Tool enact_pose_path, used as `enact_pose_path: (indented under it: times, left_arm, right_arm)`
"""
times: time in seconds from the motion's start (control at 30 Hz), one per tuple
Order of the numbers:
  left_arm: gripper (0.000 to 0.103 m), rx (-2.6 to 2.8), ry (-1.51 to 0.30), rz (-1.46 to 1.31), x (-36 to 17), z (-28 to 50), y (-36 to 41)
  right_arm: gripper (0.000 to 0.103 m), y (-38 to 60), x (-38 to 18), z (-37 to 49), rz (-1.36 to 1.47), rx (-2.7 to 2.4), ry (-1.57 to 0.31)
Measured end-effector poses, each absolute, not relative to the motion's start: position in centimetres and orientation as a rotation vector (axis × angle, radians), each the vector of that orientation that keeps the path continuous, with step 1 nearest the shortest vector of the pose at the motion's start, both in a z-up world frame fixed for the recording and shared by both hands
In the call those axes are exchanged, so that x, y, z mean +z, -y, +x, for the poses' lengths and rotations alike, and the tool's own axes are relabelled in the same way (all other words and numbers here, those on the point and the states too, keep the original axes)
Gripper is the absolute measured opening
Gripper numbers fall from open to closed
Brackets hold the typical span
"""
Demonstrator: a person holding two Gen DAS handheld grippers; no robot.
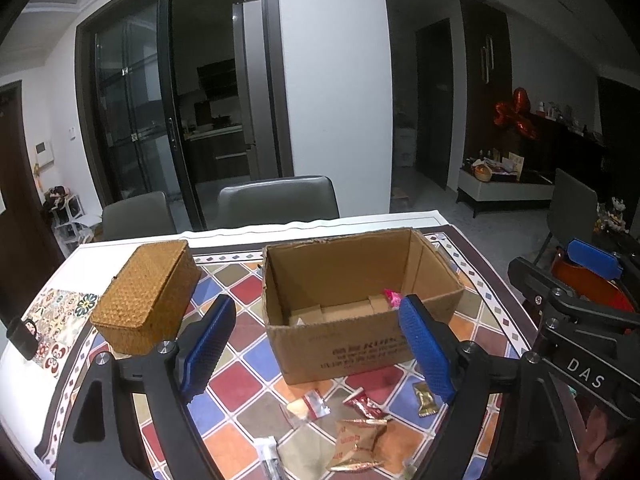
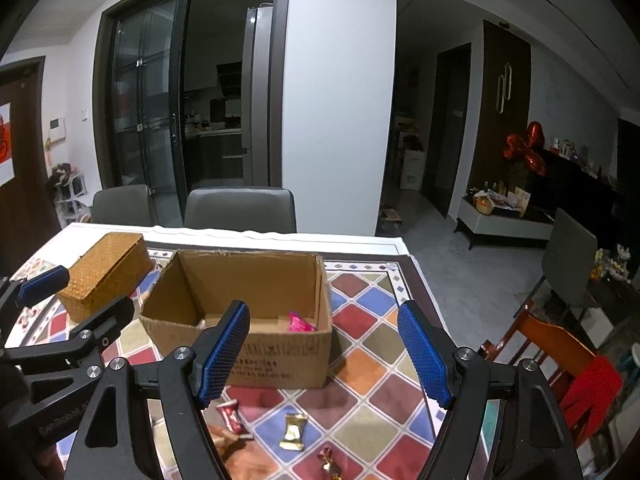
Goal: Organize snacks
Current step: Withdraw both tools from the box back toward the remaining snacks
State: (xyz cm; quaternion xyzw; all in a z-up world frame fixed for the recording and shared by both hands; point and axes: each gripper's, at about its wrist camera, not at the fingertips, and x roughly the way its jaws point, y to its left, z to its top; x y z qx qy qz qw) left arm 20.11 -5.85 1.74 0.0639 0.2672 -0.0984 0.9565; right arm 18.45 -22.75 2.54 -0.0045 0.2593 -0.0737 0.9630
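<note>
Right wrist view: the gold foil-wrapped sweet (image 2: pixel 293 432) lies on the checked tablecloth (image 2: pixel 372 364) near its front edge, long axis running away, just below the wide-open, empty right gripper (image 2: pixel 324 354), before the open brown cardboard box (image 2: pixel 240 308).

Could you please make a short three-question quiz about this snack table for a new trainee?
1. True or false: the cardboard box already holds a pink packet.
2. The woven basket is: A) open, B) closed by its lid, C) inside the box.
3. Where do the loose snacks lie compared with the box?

Key:
1. True.
2. B.
3. On the tablecloth, in front of the box, on the camera side, under the open left gripper and right gripper.
</note>
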Motion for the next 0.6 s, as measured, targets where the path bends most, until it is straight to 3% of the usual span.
enact_pose_path:
  times: [0.6]
  left_arm:
    - [0.089, -0.217, -0.577, 0.141, -1.0, 17.9, 6.4]
  right_arm:
    - [0.077, 23.4, -0.4, 16.1, 0.011, -0.162, -0.573]
